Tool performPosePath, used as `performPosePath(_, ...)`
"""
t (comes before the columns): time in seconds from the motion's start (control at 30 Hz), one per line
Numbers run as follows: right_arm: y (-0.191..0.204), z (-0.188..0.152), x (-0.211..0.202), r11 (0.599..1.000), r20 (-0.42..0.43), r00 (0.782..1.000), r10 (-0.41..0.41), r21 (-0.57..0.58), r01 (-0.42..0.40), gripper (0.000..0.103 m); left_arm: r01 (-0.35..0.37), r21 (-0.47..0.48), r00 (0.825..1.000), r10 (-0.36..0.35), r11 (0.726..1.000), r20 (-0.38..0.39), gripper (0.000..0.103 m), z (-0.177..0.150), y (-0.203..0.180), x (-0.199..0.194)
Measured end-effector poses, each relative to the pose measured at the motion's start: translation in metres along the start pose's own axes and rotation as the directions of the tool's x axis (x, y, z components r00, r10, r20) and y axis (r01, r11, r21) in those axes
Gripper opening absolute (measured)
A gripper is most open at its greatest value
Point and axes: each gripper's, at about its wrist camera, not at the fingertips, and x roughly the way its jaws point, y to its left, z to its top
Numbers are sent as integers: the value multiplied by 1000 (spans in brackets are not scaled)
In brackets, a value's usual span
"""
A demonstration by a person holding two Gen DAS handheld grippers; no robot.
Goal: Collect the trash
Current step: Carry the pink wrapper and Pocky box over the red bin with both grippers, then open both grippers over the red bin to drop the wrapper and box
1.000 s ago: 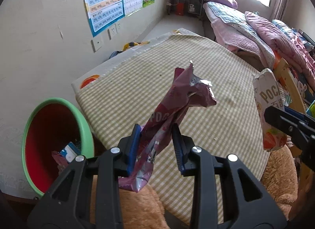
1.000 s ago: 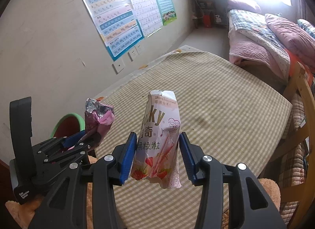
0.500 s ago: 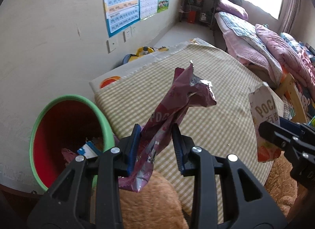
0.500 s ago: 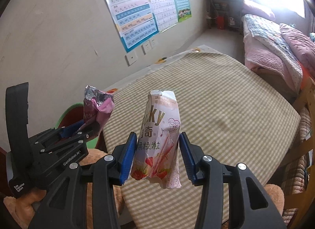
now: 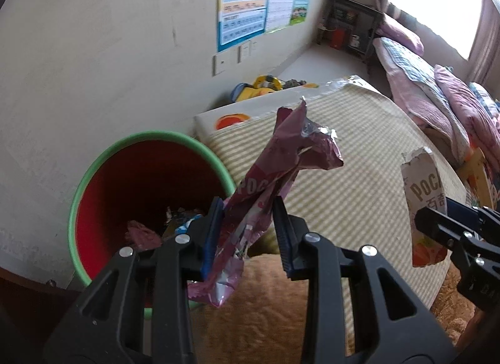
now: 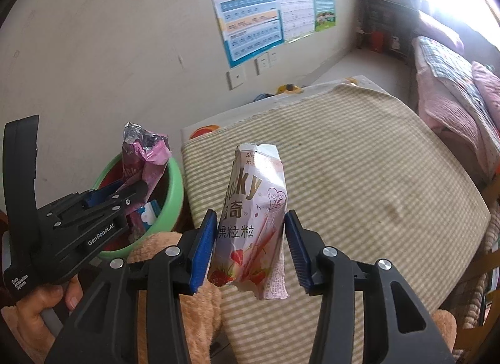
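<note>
At far left, against the wall, a red bin with a green rim (image 5: 93, 173) stands open-mouthed, scraps of packaging already lying at its bottom. The left gripper (image 5: 247, 232) is the nearer of the two to it, clamped on a crumpled magenta Pocky wrapper (image 5: 281, 170) whose long axis runs up and slightly right from the jaws, torn foil end uppermost; the bin's opening lies down and to the left of that wrapper, just beside it, and the release appears to hinge on swinging that way until the wrapper hangs over the red interior. Nothing seems to block the path, though the wrapper's dangling lower end sits close to the green rim and could catch on it. Below both tools spreads a tan plush toy (image 5: 268, 310). Further right, the right gripper (image 6: 250, 245) is closed on an upright white strawberry Pocky pouch (image 6: 256, 214), torn top up, held above the checked tablecloth (image 6: 359, 176) and well apart from the bin, with the left tool between them. A bed with pink bedding (image 6: 453, 98) fills the far right.
</note>
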Motion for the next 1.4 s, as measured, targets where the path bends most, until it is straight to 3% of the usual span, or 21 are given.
performPosePath(0.57,47,12,26,995,-47,998,38,-85,-42,45,-57,-96,998,56,994,-21,32,-8,55,7)
performPosePath(0.83,70,26,40,990,-46,996,71,-119,-76,45,-119,-152,993,113,981,-45,32,-13,89,14)
performPosePath(1.1,99,39,63,977,-97,983,156,-132,-168,45,-172,-210,984,160,962,-76,32,-22,121,19)
performPosePath(1.4,126,58,85,960,-128,966,223,-143,-241,45,-189,-235,978,161,953,-132,32,-33,141,34)
